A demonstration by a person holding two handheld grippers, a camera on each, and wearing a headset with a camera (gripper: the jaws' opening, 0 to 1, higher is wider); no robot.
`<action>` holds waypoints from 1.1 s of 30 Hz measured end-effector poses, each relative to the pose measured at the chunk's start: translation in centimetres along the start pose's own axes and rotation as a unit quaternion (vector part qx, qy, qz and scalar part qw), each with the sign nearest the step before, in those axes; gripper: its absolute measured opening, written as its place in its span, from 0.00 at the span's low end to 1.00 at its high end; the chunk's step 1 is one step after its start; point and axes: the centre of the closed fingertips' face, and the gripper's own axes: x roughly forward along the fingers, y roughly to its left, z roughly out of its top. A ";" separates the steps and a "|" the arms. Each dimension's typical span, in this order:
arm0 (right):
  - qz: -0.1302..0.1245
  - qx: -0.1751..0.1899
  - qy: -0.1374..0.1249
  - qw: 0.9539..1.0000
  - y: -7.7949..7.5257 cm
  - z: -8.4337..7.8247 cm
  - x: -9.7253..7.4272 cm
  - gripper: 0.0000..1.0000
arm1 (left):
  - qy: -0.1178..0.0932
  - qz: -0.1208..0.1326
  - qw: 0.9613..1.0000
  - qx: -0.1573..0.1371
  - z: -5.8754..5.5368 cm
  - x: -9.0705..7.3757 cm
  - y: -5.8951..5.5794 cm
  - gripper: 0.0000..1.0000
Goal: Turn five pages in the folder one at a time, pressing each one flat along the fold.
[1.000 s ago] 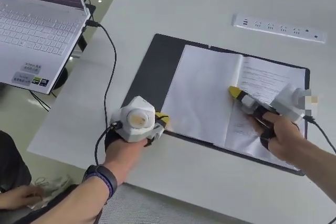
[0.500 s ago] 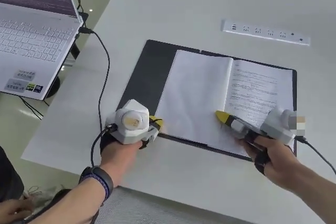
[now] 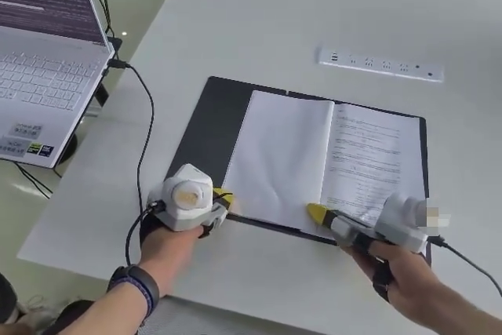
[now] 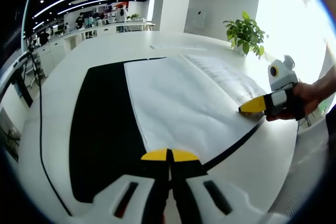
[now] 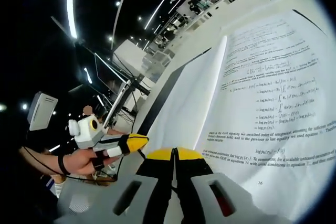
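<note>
The black folder [image 3: 202, 127] lies open on the white table. A blank turned page [image 3: 278, 158] lies flat on its left side and a printed page [image 3: 375, 162] on its right. My right gripper [image 3: 318, 212] is shut, with its yellow tips at the near end of the fold. In the right gripper view its tips [image 5: 173, 153] sit over the bottom of the printed page [image 5: 268, 103]. My left gripper [image 3: 223, 196] is shut and rests on the folder's near left edge. Its tips [image 4: 169, 155] lie on the black cover [image 4: 100, 129] just below the blank page [image 4: 178, 98].
An open laptop [image 3: 39, 60] stands at the far left, and a black cable [image 3: 145, 139] runs from it past the folder toward my left hand. A white power strip [image 3: 380, 64] lies beyond the folder. The table's near edge is just below both hands.
My right gripper has slid down the fold from mid-page to the folder's near edge. The left gripper has stayed at the near left edge. The head camera has shifted.
</note>
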 end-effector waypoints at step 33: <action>-0.017 0.000 -0.002 1.000 1.7 -0.9 -3.1 0.02 | 0.014 -0.021 1.000 -0.012 1.3 -1.3 -1.5 0.16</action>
